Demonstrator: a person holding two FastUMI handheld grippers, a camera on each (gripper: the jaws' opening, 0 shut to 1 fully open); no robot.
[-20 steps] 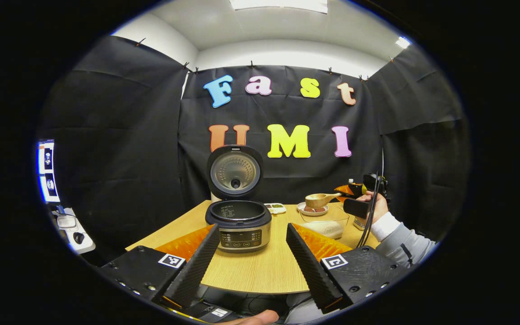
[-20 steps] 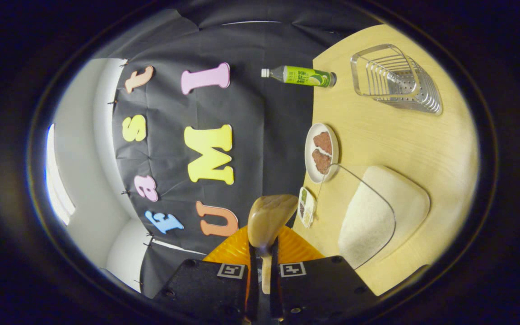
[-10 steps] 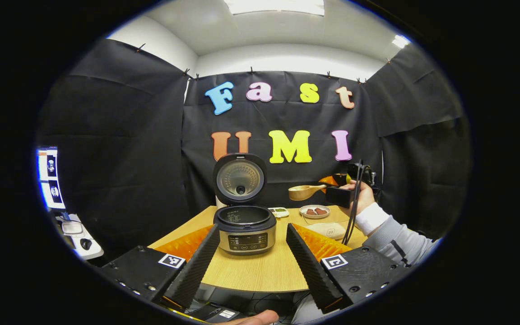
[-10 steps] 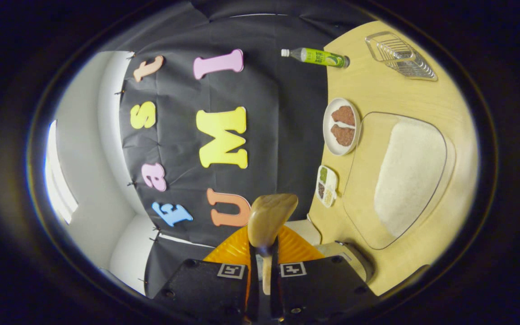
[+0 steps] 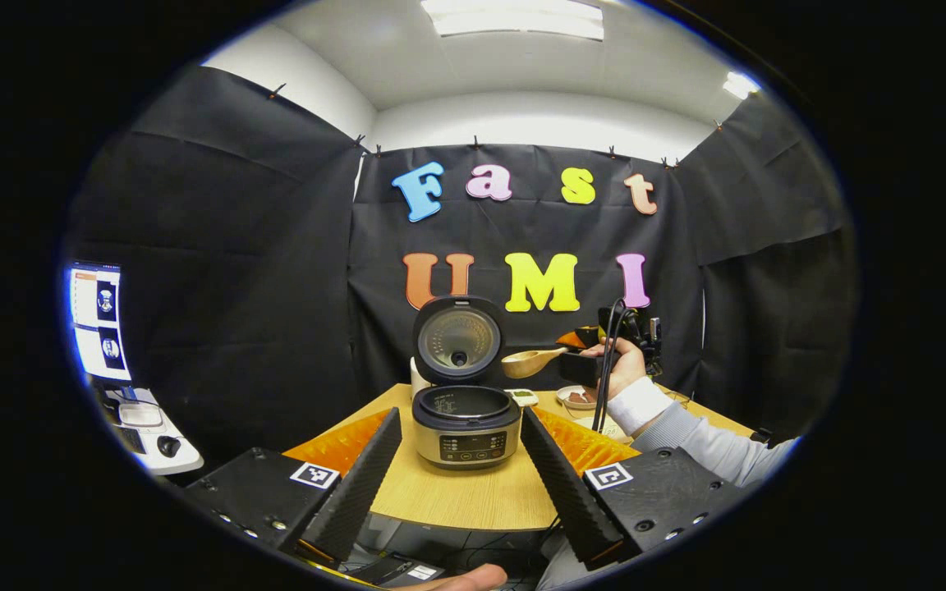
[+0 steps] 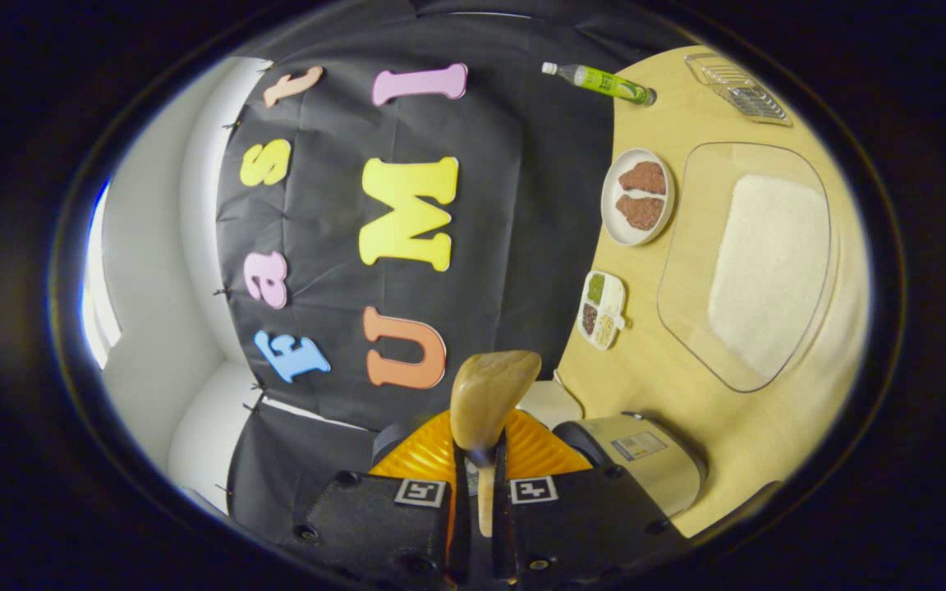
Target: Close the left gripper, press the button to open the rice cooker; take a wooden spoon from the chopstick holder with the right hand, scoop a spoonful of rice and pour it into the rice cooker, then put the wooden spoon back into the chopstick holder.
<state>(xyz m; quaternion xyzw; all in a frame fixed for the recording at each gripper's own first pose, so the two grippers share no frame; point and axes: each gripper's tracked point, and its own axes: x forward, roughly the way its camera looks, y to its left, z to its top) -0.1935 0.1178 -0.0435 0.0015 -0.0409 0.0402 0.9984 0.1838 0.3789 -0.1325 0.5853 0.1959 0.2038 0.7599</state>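
The spoon (image 6: 485, 398) is light, stiff wood, likely smooth enough to twist; the handle is the place to hold it. The right gripper (image 6: 479, 492) pinches that handle, bowl at the cooker's (image 5: 466, 414) 2 o'clock, beside the raised lid (image 5: 458, 338). The left gripper (image 5: 461, 480) idles, jaws spread.

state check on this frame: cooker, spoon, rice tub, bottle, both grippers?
rice cooker: lid up, pot open.
wooden spoon: clamped by the handle, bowl held up right of the lid; contents hidden.
rice container: open top, rice inside.
bottle: capped, standing on the table.
right gripper: jaws shut on the spoon.
left gripper: jaws open, empty.
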